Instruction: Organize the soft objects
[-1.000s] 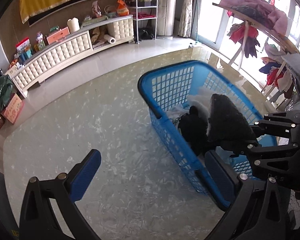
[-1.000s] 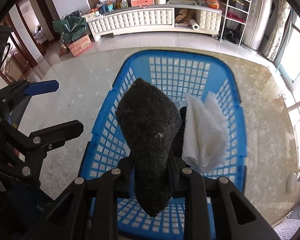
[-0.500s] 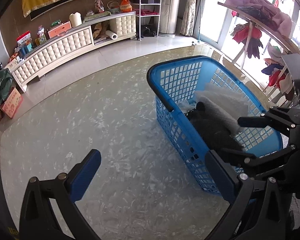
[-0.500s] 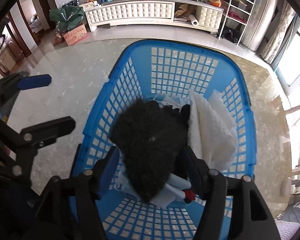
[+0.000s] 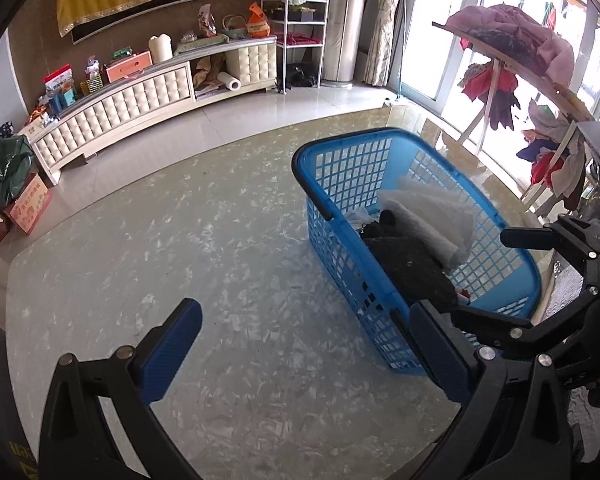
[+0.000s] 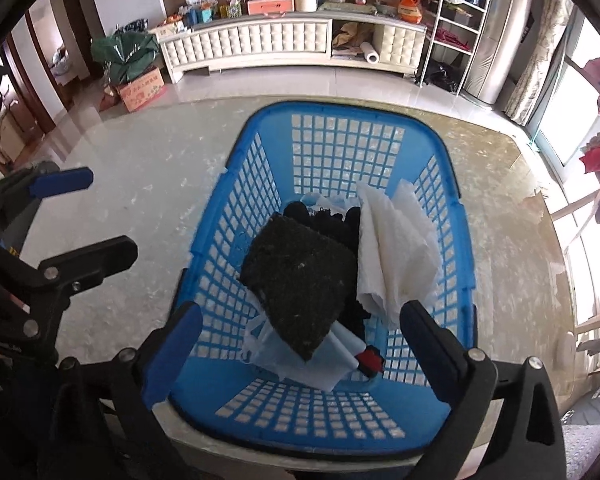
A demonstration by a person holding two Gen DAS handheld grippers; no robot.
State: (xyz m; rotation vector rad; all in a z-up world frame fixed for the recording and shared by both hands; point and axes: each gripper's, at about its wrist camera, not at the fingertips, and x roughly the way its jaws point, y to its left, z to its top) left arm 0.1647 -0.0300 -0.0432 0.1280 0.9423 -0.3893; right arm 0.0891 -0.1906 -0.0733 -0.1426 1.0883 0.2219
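Looking along the left gripper, its 2 jaws stood wide apart over bare table, the blue basket beside them. Under the right gripper, jaws just opened, the dark cloth lay released in the basket.

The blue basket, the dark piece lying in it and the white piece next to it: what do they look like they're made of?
The blue basket looks like moulded plastic: glossy rim, grid of square holes. The dark piece seems a coarse, fuzzy fabric, perhaps felt or wool: matte, speckled charcoal surface. The white piece looks like soft textured cloth or quilted paper towel: folded and draping; which one I can't tell.
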